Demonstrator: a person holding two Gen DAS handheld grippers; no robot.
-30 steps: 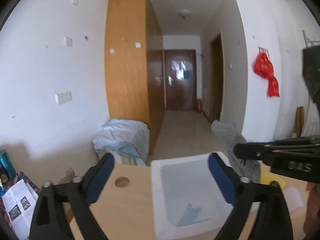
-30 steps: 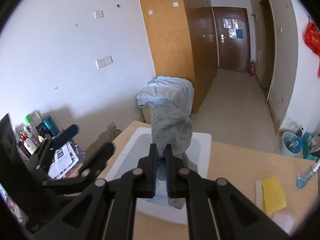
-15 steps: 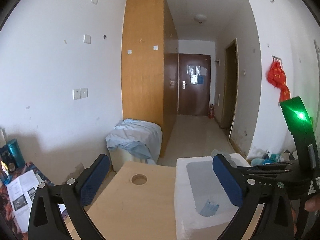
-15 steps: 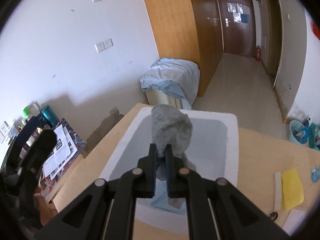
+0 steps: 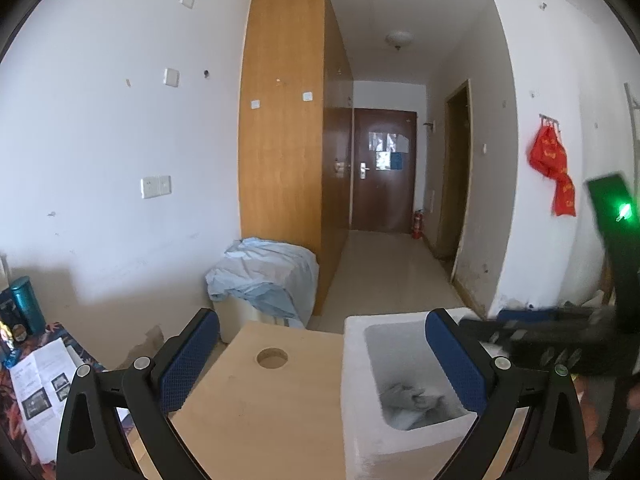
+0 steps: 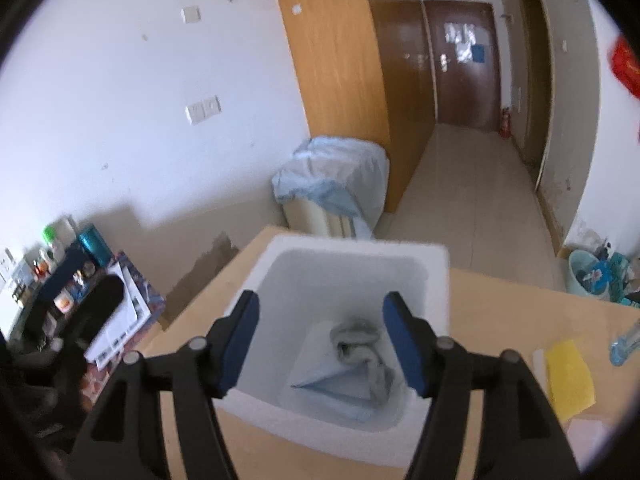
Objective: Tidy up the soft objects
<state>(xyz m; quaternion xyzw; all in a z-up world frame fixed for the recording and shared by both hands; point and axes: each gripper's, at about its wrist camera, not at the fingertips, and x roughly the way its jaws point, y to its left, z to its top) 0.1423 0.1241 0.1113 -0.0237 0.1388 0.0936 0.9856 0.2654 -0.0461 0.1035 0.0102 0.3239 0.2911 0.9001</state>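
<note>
Right gripper (image 6: 320, 344): jaws now spread, grey cloth (image 6: 362, 356) released, lying between and below the jaws inside white foam box (image 6: 360, 250), atop blue cloth (image 6: 332, 390). Left gripper (image 5: 320, 364): spread, empty. One item stowed; yellow sponge (image 6: 568, 376) apparently outstanding.

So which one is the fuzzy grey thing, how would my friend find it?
Look on the wooden table for the big white foam box. Peek inside to the bottom: the grey cloth lies crumpled on a flat, smooth, pale blue sheet. It is the only lumpy, fluffy thing in there.
</note>
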